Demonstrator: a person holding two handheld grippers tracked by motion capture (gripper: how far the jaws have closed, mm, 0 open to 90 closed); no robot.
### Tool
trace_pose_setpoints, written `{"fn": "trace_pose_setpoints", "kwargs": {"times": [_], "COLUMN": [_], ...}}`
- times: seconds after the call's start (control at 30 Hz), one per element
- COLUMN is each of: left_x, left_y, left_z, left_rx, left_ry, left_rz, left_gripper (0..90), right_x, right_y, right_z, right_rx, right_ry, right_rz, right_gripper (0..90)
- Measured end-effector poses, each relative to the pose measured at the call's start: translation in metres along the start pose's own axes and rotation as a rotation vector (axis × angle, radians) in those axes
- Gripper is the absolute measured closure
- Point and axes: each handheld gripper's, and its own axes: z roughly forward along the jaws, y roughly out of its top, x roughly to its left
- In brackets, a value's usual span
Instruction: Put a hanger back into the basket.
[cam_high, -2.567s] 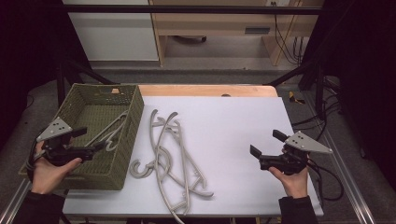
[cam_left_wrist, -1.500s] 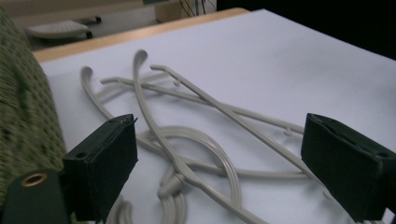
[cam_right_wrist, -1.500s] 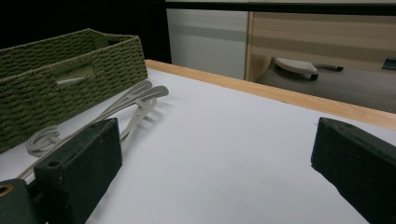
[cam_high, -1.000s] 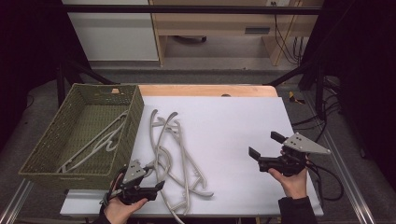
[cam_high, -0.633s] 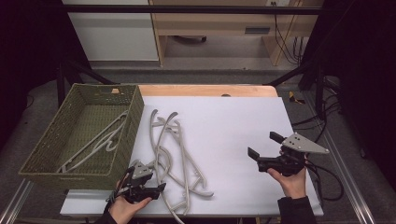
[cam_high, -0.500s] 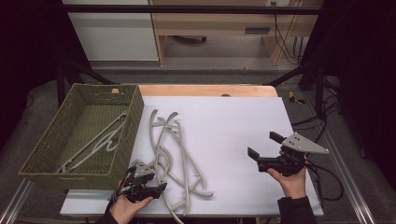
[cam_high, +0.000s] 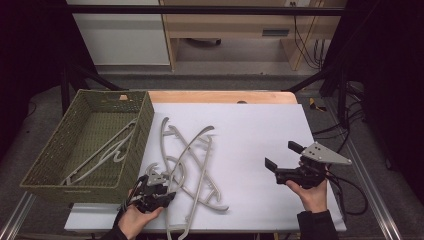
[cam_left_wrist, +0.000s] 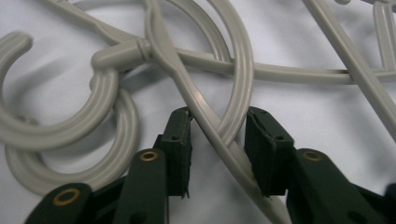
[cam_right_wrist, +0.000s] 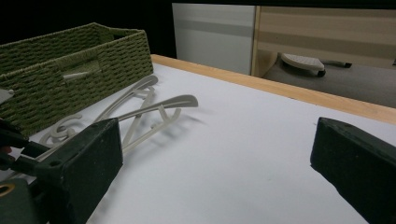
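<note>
A pile of grey plastic hangers (cam_high: 190, 159) lies tangled on the white table (cam_high: 250, 125), left of centre. My left gripper (cam_high: 162, 191) is at the pile's near left corner. It is open, its jaws straddling two crossing hanger bars (cam_left_wrist: 219, 126), with curved hooks (cam_left_wrist: 100, 95) just ahead. Well apart from the pile, my right gripper (cam_high: 280, 155) is held above the table's right side. It is wide open with nothing between its fingers (cam_right_wrist: 95, 154). Its view looks across the table at the hangers (cam_right_wrist: 154, 108).
A green woven basket (cam_high: 75, 181) stands along the table's left edge with grey hangers (cam_high: 107, 150) lying inside; it appears as the basket (cam_right_wrist: 70, 65) in the right gripper view. A wooden strip (cam_high: 220, 97) borders the table's far edge. Cables trail at right.
My left gripper left the basket, came round to the table's front and has pushed forward into the hanger pile. The right gripper has hardly moved.
</note>
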Motion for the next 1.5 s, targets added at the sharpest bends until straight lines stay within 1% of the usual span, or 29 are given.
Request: {"fn": "trace_pose_setpoints", "kwargs": {"times": [0.03,0.13,0.2,0.3,0.43,0.5,0.57,0.6,0.63,0.7,0.77,0.8,0.83,0.9,0.97,1.03,1.07,1.1,1.17,1.2,1.23,1.27,1.3,1.33,1.4,1.43,1.47,1.5], "left_x": [0.000,0.001,0.001,0.003,0.006,0.008,0.011,0.012,0.013,0.015,0.016,0.016,0.016,0.015,0.017,0.018,0.018,0.018,0.018,0.016,0.015,0.015,0.014,0.014,0.014,0.014,0.014,0.012], "left_y": [0.000,0.001,0.002,0.003,0.005,0.006,0.007,0.007,0.008,0.008,0.007,0.006,0.007,0.006,0.005,0.004,0.004,0.004,0.004,0.005,0.005,0.005,0.005,0.004,0.003,0.003,0.003,0.004], "left_z": [0.000,0.000,0.000,0.000,0.000,0.000,0.000,0.000,0.000,-0.001,-0.001,-0.001,-0.001,-0.001,-0.005,-0.005,-0.007,-0.007,-0.007,-0.007,-0.007,-0.007,-0.007,-0.008,-0.010,-0.012,-0.012,-0.016], "left_rx": [0.000,0.012,0.013,0.020,0.025,0.023,0.034,0.034,0.033,0.042,0.049,0.040,0.050,0.048,0.074,0.070,0.089,0.101,0.108,0.108,0.106,0.106,0.113,0.110,0.095,0.084,0.084,0.055], "left_ry": [-0.005,-0.005,-0.010,-0.015,-0.031,-0.027,-0.033,-0.034,-0.025,-0.030,-0.029,-0.024,-0.025,-0.023,-0.036,-0.038,-0.049,-0.049,-0.047,-0.035,-0.021,-0.021,-0.019,-0.016,-0.019,-0.020,-0.020,-0.014], "left_rz": [-0.004,0.007,0.001,0.005,0.003,0.006,0.007,0.000,0.002,0.001,0.011,0.015,0.028,0.025,0.034,0.035,0.024,0.022,0.020,0.017,0.024,0.024,0.034,0.038,0.038,0.047,0.047,0.044], "left_gripper": [64.0,64.8,65.4,66.1,67.2,68.6,69.8,70.5,71.4,73.2,74.5,74.9,75.3,75.8,75.7,75.5,75.4,75.5,76.0,76.4,76.8,77.3,77.3,78.4,79.9,80.6,81.0,81.2], "right_x": [0.000,0.000,0.000,0.000,0.000,0.000,0.000,0.000,0.000,0.000,0.000,0.000,0.000,0.000,0.000,-0.001,-0.001,-0.001,0.000,0.000,0.000,0.000,0.000,0.000,0.000,-0.001,-0.001,-0.001], "right_y": [0.000,0.000,0.000,0.000,0.000,0.000,0.000,0.000,0.000,0.000,0.000,0.000,0.000,0.000,0.001,0.001,0.001,0.001,0.001,0.001,0.001,0.001,0.001,0.001,0.001,0.001,0.001,0.001], "right_z": [0.000,0.000,0.000,-0.001,-0.001,-0.001,-0.001,-0.001,-0.001,-0.001,-0.001,-0.001,-0.001,-0.001,-0.002,-0.002,-0.002,-0.002,-0.002,-0.002,-0.002,-0.002,-0.002,-0.002,-0.002,-0.002,-0.002,-0.002], "right_rx": [0.000,-0.001,-0.002,-0.002,-0.002,-0.003,-0.004,-0.003,-0.002,-0.003,-0.003,-0.003,-0.003,-0.005,-0.007,-0.008,-0.009,-0.010,-0.008,-0.007,-0.007,-0.007,-0.007,-0.007,-0.006,-0.009,-0.009,-0.007], "right_ry": [0.000,-0.001,0.002,0.002,0.003,0.003,0.003,0.003,0.006,0.006,0.004,0.004,0.004,0.005,0.009,0.007,0.007,0.007,0.009,0.010,0.010,0.010,0.010,0.010,0.010,0.010,0.010,0.010], "right_rz": [-0.001,0.001,0.001,-0.002,-0.002,-0.002,-0.002,-0.002,-0.003,-0.004,-0.004,-0.004,-0.004,-0.005,-0.005,-0.005,-0.004,-0.004,-0.004,-0.003,-0.003,-0.003,-0.007,-0.005,-0.003,-0.003,-0.003,-0.004], "right_gripper": [2.6,2.6,2.8,2.8,3.0,3.2,3.3,3.3,3.3,3.3,3.5,3.5,3.5,3.6,3.6,3.6,3.7,3.7,3.7,3.7,3.7,3.7,3.7,3.7,3.7,3.7,3.7,3.7]}}
